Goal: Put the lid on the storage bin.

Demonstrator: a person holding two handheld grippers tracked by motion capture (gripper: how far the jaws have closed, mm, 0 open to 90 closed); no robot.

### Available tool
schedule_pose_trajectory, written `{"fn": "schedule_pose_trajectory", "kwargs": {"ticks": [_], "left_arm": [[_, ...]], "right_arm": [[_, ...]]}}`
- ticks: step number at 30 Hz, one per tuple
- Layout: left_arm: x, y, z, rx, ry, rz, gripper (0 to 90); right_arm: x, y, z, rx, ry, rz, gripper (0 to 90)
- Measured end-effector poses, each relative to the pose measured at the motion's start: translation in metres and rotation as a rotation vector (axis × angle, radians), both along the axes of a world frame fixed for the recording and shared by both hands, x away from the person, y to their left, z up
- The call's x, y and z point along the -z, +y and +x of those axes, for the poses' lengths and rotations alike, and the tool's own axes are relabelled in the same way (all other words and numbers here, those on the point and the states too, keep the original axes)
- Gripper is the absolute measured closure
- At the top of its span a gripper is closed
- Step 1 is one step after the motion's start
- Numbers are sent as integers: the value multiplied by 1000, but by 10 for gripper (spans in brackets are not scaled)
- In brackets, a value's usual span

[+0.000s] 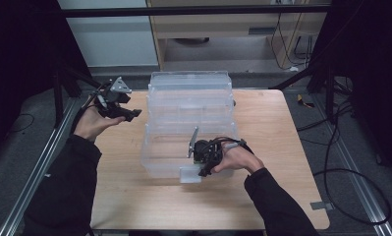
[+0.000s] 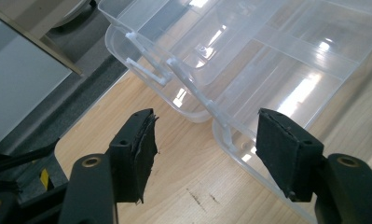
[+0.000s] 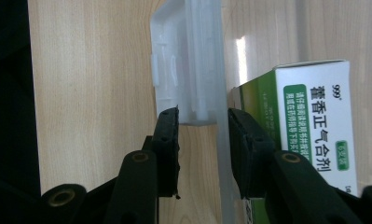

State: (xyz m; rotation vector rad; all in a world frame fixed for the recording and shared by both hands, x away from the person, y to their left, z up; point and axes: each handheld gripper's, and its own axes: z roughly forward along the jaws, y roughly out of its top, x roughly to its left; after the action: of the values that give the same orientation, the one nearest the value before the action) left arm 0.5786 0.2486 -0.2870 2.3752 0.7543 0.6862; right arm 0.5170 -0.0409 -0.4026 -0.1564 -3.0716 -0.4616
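Clear box latch [image 3: 193, 70] between jaws

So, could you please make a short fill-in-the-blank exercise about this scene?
1. The clear plastic box stands on a ____ table.
2. The left gripper has its jaws ____, with nothing between them.
3. The right gripper has its jaws around the box's white ____.
4. The carton behind the clear wall is white and ____.

Missing words: wooden; open; latch; green
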Motion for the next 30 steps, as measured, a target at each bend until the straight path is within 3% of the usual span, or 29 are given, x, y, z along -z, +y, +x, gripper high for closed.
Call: {"fn": "schedule_pose_trajectory", "kwargs": {"ticks": [9, 17, 23, 30], "left_arm": [[-5, -10, 12, 59, 15, 21, 363], [-5, -24, 19, 135, 40, 101, 360], [-9, -34, 24, 185, 44, 135, 364], [-15, -48, 30, 226, 48, 205, 362]], "right_arm": [[0, 0, 0, -10, -5, 3, 654], [0, 0, 0, -7, -5, 3, 654], [0, 0, 0, -12, -4, 2, 655], [0, -1, 1, -18, -4, 8, 655]]}}
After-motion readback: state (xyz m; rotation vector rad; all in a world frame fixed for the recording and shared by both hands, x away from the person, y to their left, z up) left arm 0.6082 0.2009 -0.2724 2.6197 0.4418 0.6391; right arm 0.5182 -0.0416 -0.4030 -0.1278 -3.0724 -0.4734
